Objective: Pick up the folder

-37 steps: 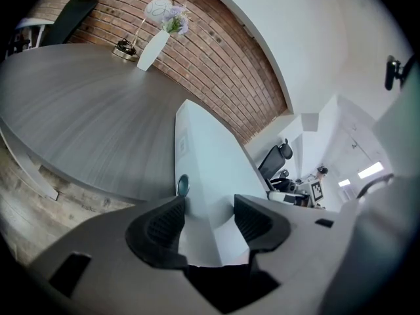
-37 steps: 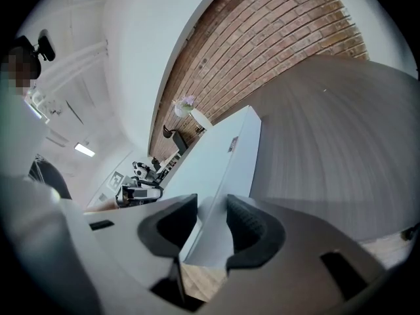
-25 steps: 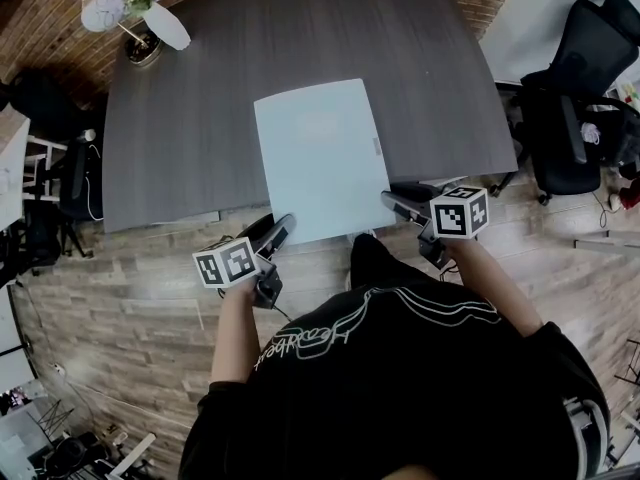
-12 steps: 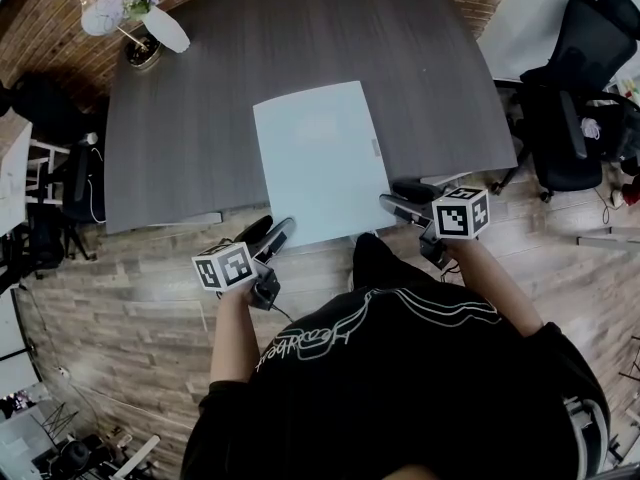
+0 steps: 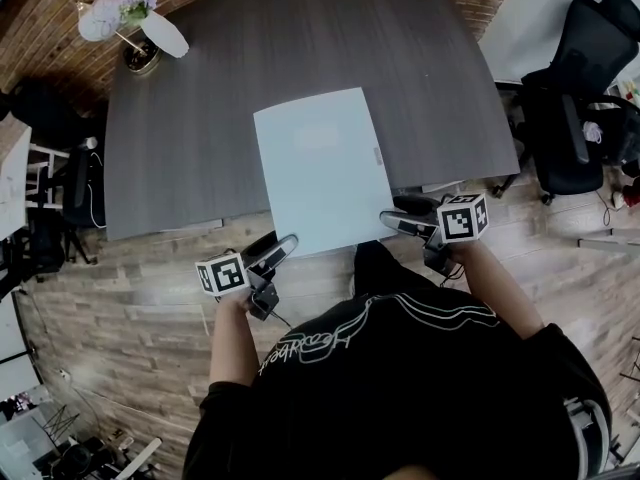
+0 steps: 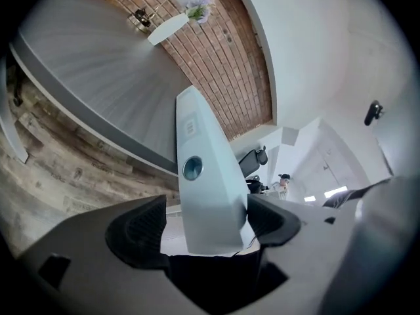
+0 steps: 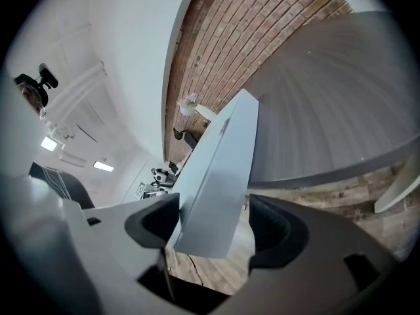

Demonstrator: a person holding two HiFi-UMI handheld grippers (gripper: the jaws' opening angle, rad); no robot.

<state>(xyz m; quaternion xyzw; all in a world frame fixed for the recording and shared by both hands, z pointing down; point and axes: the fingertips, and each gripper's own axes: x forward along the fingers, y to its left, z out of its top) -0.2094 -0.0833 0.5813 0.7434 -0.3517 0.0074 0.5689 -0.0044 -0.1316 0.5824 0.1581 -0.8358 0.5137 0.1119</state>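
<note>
A pale blue folder (image 5: 320, 173) lies on the dark grey table (image 5: 200, 118), its near end hanging over the table's front edge. My left gripper (image 5: 277, 246) is at the folder's near left corner and my right gripper (image 5: 402, 215) at its near right corner. In the left gripper view the folder (image 6: 203, 169) stands edge-on between the jaws of the left gripper (image 6: 207, 225), with a gap at the left pad. In the right gripper view the folder (image 7: 220, 176) lies close to the left pad of the right gripper (image 7: 213, 228), with a wide gap at the right one. Both pairs of jaws are opening.
A white vase with flowers (image 5: 125, 13) stands at the table's far left corner. Black office chairs (image 5: 575, 118) and a white desk (image 5: 540, 18) are at the right. Wooden floor (image 5: 120, 298) runs below the table's front edge, where the person stands.
Both pairs of jaws have spread wider round the folder's near corners. The folder's near edge has come a little closer to the person, and both grippers shifted slightly with it.
</note>
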